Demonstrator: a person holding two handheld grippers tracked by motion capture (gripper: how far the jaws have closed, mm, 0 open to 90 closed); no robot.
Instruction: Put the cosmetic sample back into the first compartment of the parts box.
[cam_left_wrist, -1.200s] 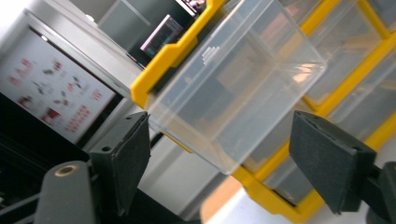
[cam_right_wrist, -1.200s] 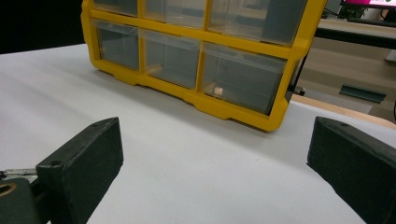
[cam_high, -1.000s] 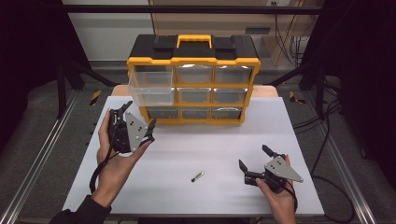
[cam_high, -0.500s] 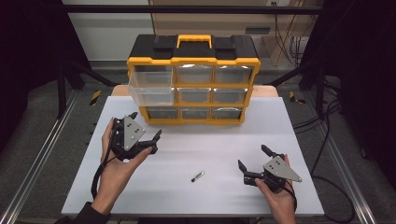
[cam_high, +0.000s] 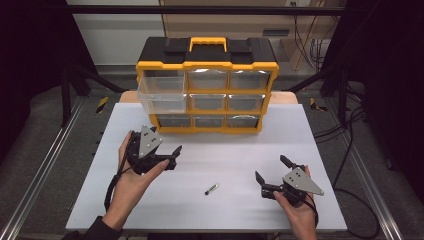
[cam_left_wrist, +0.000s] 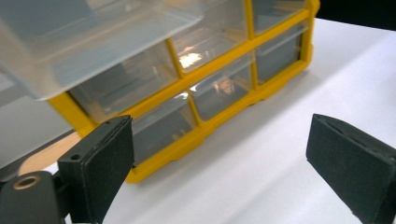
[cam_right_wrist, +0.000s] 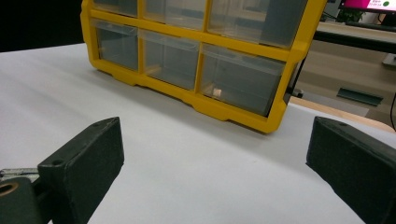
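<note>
- Fingers of both grippers, left (cam_high: 172, 156) and right (cam_high: 272, 167), stood wide, holding nothing.
- Small screw (cam_high: 212, 188) lay on the worktop (cam_high: 225, 150) between them, touching neither.

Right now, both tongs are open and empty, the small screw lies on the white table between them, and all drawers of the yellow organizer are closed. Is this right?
Not quite. One drawer, in the left column of the yellow organizer, is pulled out; the high view shows it. The rest holds: the left tongs and right tongs are open and empty, and the small screw lies on the white table between them.
</note>
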